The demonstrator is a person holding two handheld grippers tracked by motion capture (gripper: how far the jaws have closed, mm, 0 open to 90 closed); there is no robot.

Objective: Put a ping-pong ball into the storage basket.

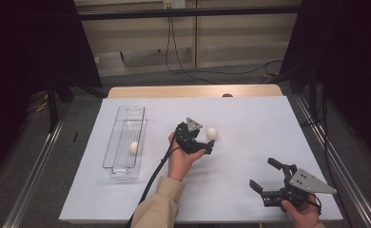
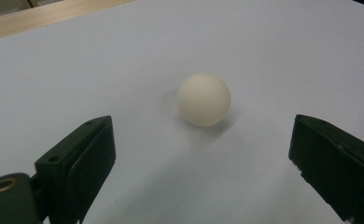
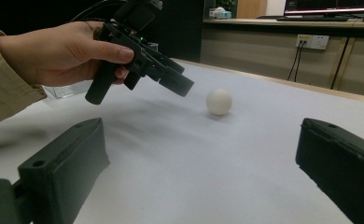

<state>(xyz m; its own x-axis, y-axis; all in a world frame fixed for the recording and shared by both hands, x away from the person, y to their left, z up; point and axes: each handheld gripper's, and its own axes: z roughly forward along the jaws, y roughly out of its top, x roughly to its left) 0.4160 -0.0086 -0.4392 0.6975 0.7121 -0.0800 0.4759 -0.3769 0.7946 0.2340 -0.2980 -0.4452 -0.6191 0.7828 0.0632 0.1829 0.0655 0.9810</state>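
Note:
A cream-white ball (image 1: 212,133) lies on the white table sheet (image 1: 250,118) near the middle. My left gripper (image 1: 210,146) hovers just in front of it, tilted down, jaws open and empty. In the left gripper view the ball (image 2: 204,99) sits a little beyond the left gripper (image 2: 203,136), not between the pads. A second white ball (image 1: 134,147) rests inside the clear box (image 1: 119,124) at the left. My right gripper (image 1: 263,174) stays open and empty near the front right edge. From the right gripper (image 3: 203,140) I see the ball (image 3: 219,101) and the left gripper (image 3: 171,77) farther off.
The clear box is long and narrow and runs front to back along the sheet's left side. A wooden table edge (image 1: 193,91) shows beyond the sheet. Cables trail from both grippers toward the front. Dark curtains flank the table.

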